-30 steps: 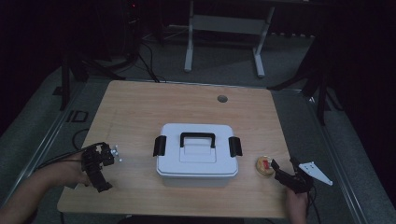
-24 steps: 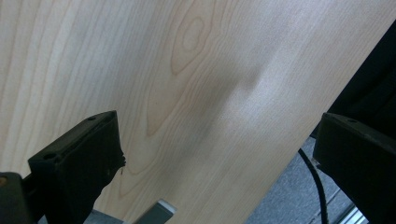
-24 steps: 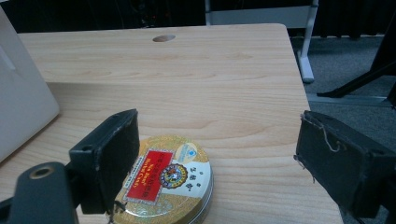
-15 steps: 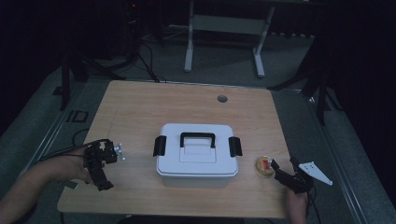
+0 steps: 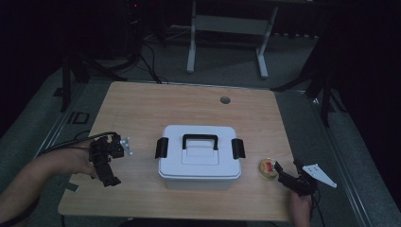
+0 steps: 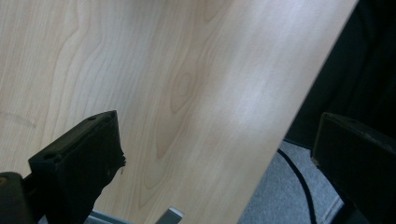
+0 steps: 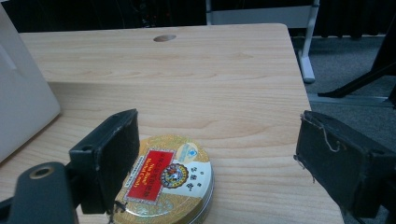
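Counter [image 5: 142, 106] space beside the round tin [image 5: 267, 168] is taken by a white box [image 5: 198, 156]. Jaws of the right gripper [image 5: 282, 172] are spread wide around the tin, the left-hand jaw just beside it; the left gripper [image 5: 108, 165] is held open and empty.

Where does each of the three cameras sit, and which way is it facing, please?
High view: above the person's side, looking forward and down on the table and white box; forearms, both grippers.
Left gripper view: on the left gripper, looking at bare tabletop and edge; open jaws.
Right gripper view: on the right gripper, facing the round tin; open jaws.
Shared: high and right views show tin, box.
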The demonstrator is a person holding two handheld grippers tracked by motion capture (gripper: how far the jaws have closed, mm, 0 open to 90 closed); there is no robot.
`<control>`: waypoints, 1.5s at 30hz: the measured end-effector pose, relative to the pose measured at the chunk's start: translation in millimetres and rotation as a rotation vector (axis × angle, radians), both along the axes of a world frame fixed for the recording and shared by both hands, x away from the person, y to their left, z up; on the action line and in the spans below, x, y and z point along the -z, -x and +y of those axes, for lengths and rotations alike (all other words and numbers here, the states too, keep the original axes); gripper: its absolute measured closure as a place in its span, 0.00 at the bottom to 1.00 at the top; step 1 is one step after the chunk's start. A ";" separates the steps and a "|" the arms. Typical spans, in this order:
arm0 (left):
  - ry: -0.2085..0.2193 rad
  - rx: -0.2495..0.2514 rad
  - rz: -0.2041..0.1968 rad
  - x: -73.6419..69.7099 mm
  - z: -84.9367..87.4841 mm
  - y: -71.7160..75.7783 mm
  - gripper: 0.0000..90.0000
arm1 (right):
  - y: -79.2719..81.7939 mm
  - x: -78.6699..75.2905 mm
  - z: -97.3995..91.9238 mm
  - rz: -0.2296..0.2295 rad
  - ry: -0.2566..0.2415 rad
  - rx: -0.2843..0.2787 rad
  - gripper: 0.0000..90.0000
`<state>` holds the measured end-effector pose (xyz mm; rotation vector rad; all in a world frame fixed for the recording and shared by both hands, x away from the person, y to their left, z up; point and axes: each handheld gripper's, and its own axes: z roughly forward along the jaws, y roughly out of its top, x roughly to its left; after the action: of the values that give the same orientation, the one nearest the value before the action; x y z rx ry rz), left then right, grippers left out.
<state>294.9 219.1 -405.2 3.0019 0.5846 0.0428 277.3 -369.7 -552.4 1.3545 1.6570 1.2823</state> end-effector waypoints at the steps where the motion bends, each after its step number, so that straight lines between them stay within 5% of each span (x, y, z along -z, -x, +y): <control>1: 0.000 0.000 0.000 0.0 0.0 0.0 0.01 | 0.0 0.0 0.0 0.000 0.000 0.000 0.15; 29: -0.016 0.150 -0.048 -36.3 -69.5 -28.3 0.06 | 0.3 0.0 -0.9 0.000 -0.008 -0.004 0.15; 45: -0.027 0.210 -0.016 -46.6 -107.3 -48.5 0.07 | 0.4 0.1 -1.8 0.001 -0.019 -0.008 0.15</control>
<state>343.3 111.9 -358.5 3.0675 0.2669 0.0618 276.9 -371.5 -552.6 1.3607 1.6564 1.3049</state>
